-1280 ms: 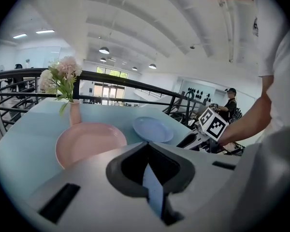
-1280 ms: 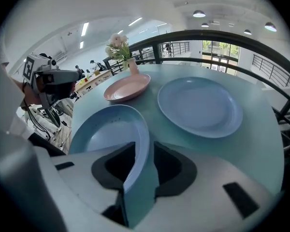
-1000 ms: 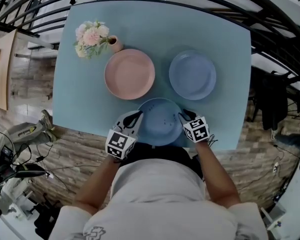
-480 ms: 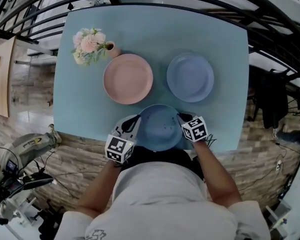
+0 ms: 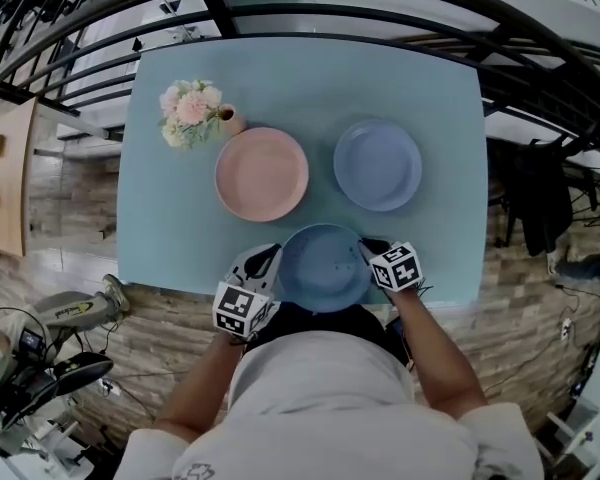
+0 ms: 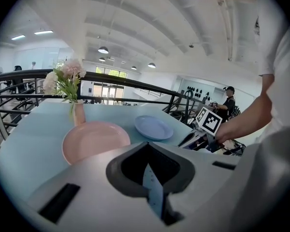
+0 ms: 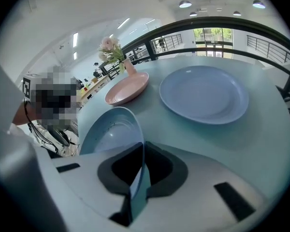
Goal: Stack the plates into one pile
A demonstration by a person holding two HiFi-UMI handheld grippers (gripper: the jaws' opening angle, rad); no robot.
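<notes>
A light blue plate (image 5: 324, 266) hangs at the table's front edge, gripped by its rim on both sides. My left gripper (image 5: 270, 260) is shut on its left rim, which shows as a thin edge (image 6: 152, 187) between the jaws. My right gripper (image 5: 368, 247) has just closed on the right rim; in the right gripper view the plate (image 7: 111, 132) stands tilted in the jaws. A pink plate (image 5: 262, 174) and a lavender-blue plate (image 5: 377, 165) lie side by side on the pale blue table (image 5: 180, 228), farther out.
A small pink vase of flowers (image 5: 192, 114) stands at the pink plate's far left. A black curved railing (image 5: 540, 78) rings the table's far side. The person's torso is close behind the plate I hold.
The light blue plate has come slightly toward the person, over the table's front edge, with both grippers on it. The pink and lavender-blue plates have not moved on the table.
</notes>
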